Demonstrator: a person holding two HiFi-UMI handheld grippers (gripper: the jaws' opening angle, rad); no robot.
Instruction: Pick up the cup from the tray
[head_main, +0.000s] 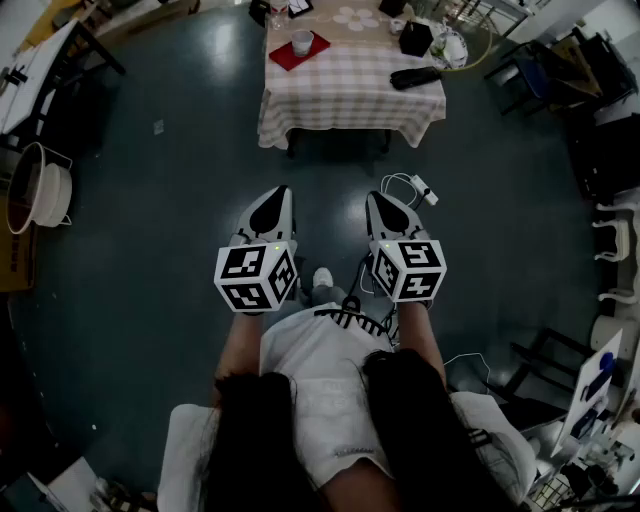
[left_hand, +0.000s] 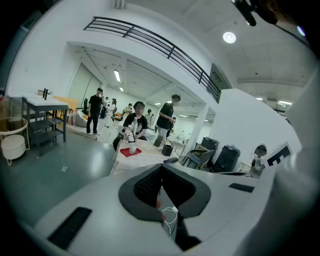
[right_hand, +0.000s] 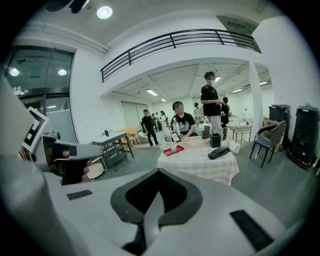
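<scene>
A white cup (head_main: 302, 41) stands on a red tray (head_main: 313, 50) at the left end of a checked-cloth table (head_main: 350, 95), far ahead of me. I hold both grippers low over the dark floor, well short of the table. My left gripper (head_main: 277, 192) and right gripper (head_main: 377, 197) point towards it, each with its jaws together and nothing between them. The left gripper view shows the cup (left_hand: 132, 148) and tray (left_hand: 131, 152) small beyond the shut left gripper (left_hand: 161, 167). In the right gripper view, cup (right_hand: 173, 147) and tray (right_hand: 173, 150) sit far past the right gripper (right_hand: 159, 172).
On the table lie a long black object (head_main: 414, 77) and a black box (head_main: 415, 38). A person (right_hand: 182, 122) sits behind the table and another stands beside it. A white cable with a power strip (head_main: 420, 188) lies on the floor. A white basket (head_main: 40, 190) stands left, chairs right.
</scene>
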